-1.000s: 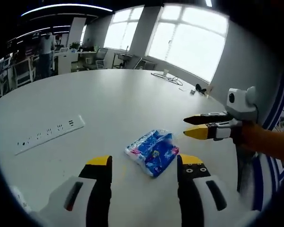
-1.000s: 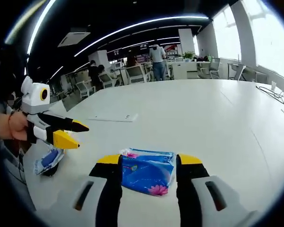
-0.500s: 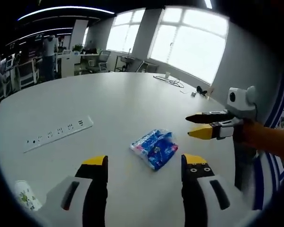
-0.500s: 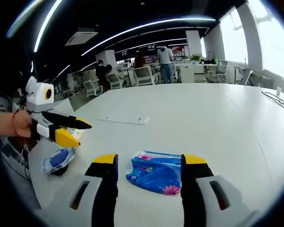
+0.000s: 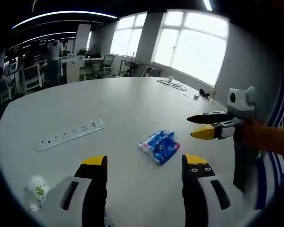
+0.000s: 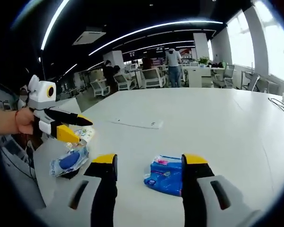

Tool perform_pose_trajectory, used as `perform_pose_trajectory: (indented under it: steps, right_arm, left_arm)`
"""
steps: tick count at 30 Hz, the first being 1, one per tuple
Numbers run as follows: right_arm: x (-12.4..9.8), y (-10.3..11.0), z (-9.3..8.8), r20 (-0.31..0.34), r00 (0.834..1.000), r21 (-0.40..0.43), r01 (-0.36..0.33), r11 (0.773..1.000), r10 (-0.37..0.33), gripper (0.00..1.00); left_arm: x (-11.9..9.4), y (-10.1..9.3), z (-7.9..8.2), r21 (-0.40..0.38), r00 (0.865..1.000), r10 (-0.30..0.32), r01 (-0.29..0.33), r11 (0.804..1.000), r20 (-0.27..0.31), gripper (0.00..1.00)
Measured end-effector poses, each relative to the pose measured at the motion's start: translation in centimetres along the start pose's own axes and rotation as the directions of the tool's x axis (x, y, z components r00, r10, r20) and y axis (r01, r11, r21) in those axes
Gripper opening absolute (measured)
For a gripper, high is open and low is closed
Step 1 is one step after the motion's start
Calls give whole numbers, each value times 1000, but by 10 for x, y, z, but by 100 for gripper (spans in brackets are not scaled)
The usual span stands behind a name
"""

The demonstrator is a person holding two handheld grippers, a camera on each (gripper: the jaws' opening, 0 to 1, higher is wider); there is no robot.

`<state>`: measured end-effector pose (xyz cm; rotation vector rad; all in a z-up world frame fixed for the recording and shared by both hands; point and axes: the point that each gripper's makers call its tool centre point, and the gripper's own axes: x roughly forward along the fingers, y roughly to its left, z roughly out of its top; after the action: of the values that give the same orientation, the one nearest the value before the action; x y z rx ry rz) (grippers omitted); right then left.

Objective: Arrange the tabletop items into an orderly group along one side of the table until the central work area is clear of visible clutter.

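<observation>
While both grippers, left gripper (image 5: 143, 163) & right gripper (image 6: 148, 160), gape empty, blue tissue pack (image 6: 166, 174) sits partly hidden behind right jaw.

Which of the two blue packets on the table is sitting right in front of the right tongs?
The blue tissue pack with the pink flower print, lying just ahead of the right tongs. The other blue packet lies off near the table edge, below the left tongs.

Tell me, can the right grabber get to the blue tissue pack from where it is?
Probably yes. The right gripper is open, the blue tissue pack lies just ahead between its jaws, and only bare white table lies between.
</observation>
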<state>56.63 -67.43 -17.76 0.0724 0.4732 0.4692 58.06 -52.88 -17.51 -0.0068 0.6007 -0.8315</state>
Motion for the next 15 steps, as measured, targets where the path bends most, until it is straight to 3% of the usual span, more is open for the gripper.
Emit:
perform_pose_trajectory:
  steps: [15]
  right_arm:
    - [13,67,7,-19,994,-40,-113,993,112,55]
  left_arm:
    - [-72,30,-13,-35,994,102,-101,994,37,64]
